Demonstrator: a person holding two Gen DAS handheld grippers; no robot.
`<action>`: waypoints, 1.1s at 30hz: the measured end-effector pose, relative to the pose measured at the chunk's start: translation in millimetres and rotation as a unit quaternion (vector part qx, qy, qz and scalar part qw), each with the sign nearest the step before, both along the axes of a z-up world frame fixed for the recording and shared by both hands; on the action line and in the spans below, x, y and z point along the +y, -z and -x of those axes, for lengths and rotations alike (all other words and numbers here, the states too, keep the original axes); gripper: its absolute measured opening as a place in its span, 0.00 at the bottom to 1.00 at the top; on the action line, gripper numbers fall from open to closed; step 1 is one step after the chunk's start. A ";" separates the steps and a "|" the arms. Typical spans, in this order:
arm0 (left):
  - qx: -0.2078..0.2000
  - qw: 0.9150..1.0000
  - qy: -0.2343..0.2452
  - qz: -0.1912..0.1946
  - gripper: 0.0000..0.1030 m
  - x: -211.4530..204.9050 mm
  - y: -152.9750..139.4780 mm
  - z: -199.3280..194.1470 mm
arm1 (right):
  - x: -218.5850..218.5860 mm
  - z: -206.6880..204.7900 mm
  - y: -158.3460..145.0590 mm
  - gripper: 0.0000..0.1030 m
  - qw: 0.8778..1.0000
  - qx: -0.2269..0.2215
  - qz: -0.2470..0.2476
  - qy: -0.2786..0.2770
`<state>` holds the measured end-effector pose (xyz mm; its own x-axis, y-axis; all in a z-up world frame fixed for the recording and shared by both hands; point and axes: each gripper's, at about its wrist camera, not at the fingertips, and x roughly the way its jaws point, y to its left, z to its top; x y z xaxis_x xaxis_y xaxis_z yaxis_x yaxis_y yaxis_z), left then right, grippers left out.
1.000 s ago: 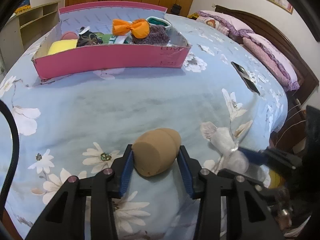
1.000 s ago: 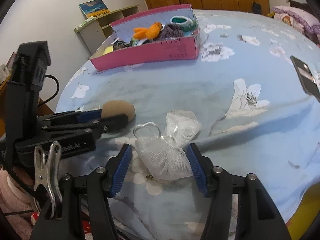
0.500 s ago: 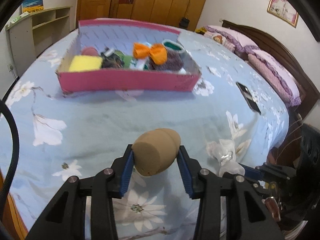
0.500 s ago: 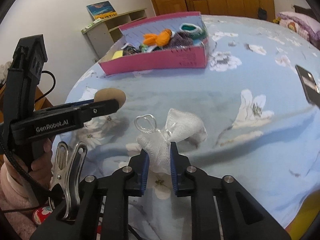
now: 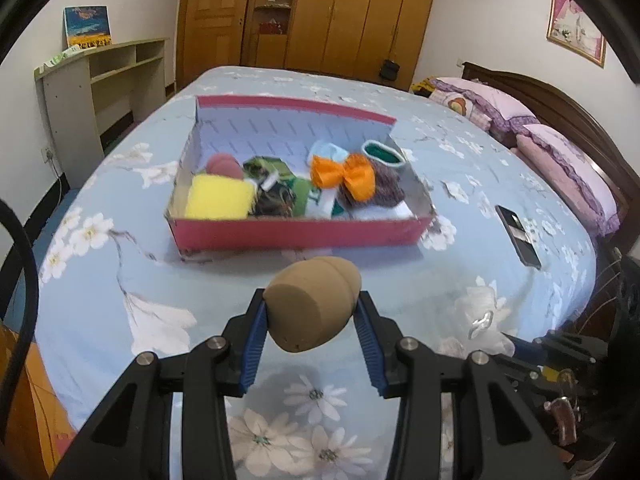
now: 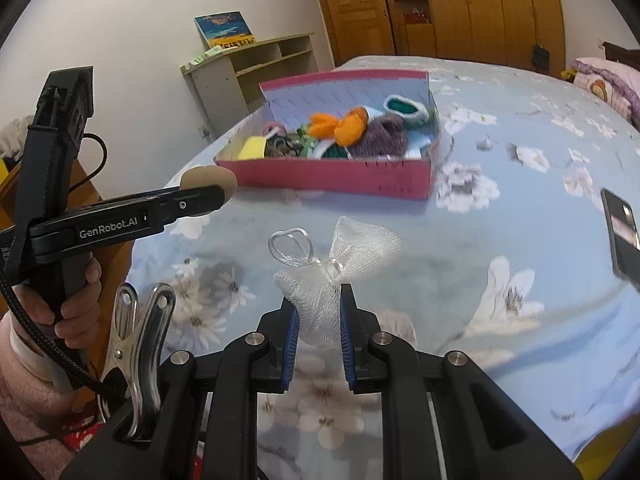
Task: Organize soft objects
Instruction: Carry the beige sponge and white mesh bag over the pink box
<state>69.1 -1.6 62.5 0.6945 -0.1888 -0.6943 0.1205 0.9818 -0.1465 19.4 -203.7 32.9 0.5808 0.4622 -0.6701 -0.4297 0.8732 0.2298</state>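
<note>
My left gripper [image 5: 311, 312] is shut on a tan egg-shaped sponge [image 5: 312, 304] and holds it in the air above the blue floral bed, short of the pink box [image 5: 296, 236]. It also shows in the right wrist view [image 6: 208, 184]. My right gripper [image 6: 318, 312] is shut on a white mesh bath puff [image 6: 332, 276] with a cord loop, lifted above the bed. The pink box [image 6: 332, 178] holds a yellow sponge [image 5: 218, 202], an orange bow [image 5: 346, 174], a purple knit piece [image 6: 384, 140] and other soft items.
A black phone [image 5: 518, 236] lies on the bed right of the box. Pillows [image 5: 560, 168] and a dark headboard are at the far right. A shelf unit [image 5: 96, 80] stands left of the bed. A metal clip [image 6: 136, 340] sits on the right gripper's body.
Both grippers have risen off the bed with their loads. The right gripper closed on the mesh puff. The pink box now sits lower and more in view from above.
</note>
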 end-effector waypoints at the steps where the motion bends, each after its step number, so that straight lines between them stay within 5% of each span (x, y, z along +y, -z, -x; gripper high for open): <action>1: -0.003 1.000 -0.001 -0.002 0.43 0.6 -2.7 -2.0 | 1.6 -2.0 -3.1 0.19 1.000 -0.002 0.000 -0.002; 17: -0.038 0.999 -0.020 -0.018 0.43 0.6 -33.5 -48.0 | 23.2 -46.7 -45.3 0.19 0.998 -0.055 -0.021 -0.007; 33: -0.029 0.998 -0.049 -0.025 0.44 5.9 -14.6 -128.5 | 38.6 -114.4 -26.3 0.19 0.997 -0.065 -0.022 0.023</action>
<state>197.7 4.3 77.1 0.7473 -0.0843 -0.6591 0.0300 0.9952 -0.0933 133.8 -165.0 59.2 0.6830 0.4601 -0.5673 -0.4183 0.8831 0.2126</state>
